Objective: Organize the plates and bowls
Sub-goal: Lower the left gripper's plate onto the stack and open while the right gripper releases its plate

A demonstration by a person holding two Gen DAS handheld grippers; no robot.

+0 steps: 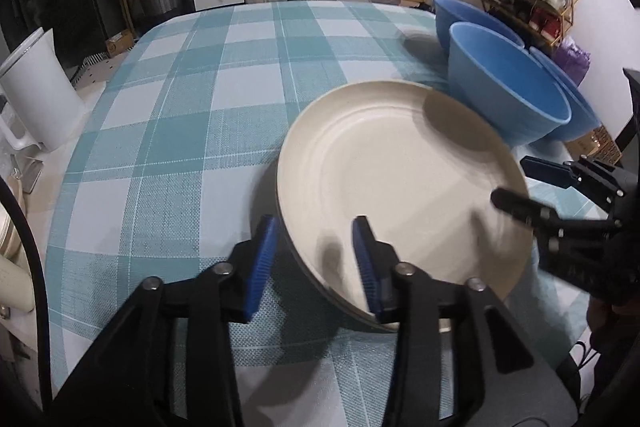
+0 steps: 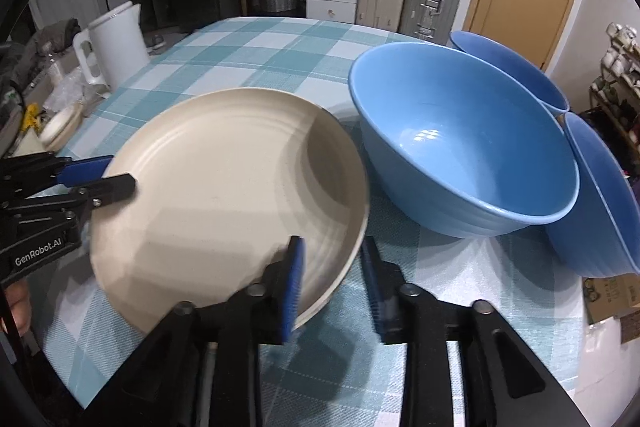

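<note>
Scene: a cream plate [image 1: 400,183] sits tilted over a checked cloth [image 1: 168,99], both grippers at its rim, three blue bowls [image 2: 464,143] just beside it on the right.
Left gripper [image 1: 316,259]: jaws spread, straddling the plate's near-left rim, one blue pad outside and one over the plate; neither pad looks pressed to it.
Right gripper [image 2: 332,283]: jaws spread across the plate's right rim, one pad over the plate and one outside; no pinch visible.
Plate: its near edge looks raised off the cloth, though what bears it cannot be told.
Bowls: the nearest upright, the two behind leaning against it, near the table's right edge.
Step in hand: judged to be taking hold of the plate, with the bowls not yet gathered.
Next move: calls for one pair of jaws to close on the rim squarely, then a level carry clear of the nearest bowl.
Writing: "GenRobot.AI" in white on the left gripper's body, in the right wrist view; no other text is legible.
</note>
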